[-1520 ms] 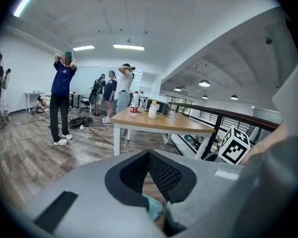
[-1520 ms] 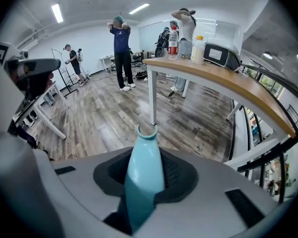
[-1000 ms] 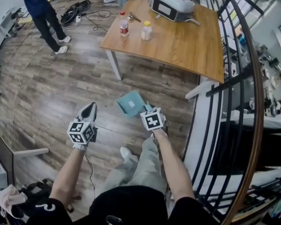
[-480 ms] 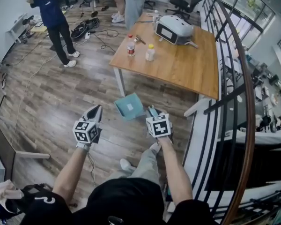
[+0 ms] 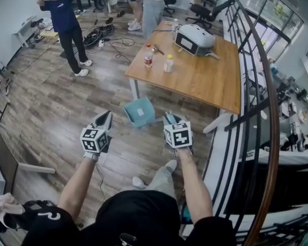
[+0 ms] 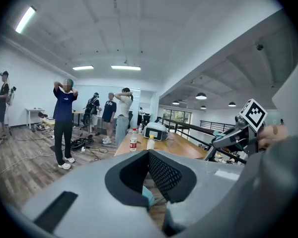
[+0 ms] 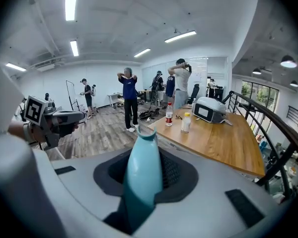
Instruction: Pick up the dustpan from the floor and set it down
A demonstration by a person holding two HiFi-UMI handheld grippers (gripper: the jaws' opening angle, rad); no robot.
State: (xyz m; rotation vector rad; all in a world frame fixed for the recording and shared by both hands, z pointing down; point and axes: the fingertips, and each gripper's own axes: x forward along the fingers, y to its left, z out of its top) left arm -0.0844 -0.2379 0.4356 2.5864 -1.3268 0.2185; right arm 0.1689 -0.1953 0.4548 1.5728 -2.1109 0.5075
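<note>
The teal dustpan (image 5: 139, 111) hangs in the air over the wooden floor, its pan tilted toward the table. My right gripper (image 5: 168, 120) is shut on its handle. In the right gripper view the teal handle (image 7: 143, 162) stands up between the black pads of the right gripper (image 7: 144, 170). My left gripper (image 5: 104, 120) is held apart to the left of the pan; its fingers come together to a point with nothing between them. In the left gripper view only a sliver of the teal dustpan (image 6: 147, 197) shows below the pads.
Just beyond the dustpan stands a wooden table (image 5: 210, 81) carrying two bottles (image 5: 148, 56) and a white appliance (image 5: 195, 37). A dark railing (image 5: 264, 91) runs along the right. People (image 5: 66, 24) stand at the back near floor cables (image 5: 98, 35).
Both grippers have risen, and the dustpan has come up with the right one. It now hangs closer to the table's near corner.
</note>
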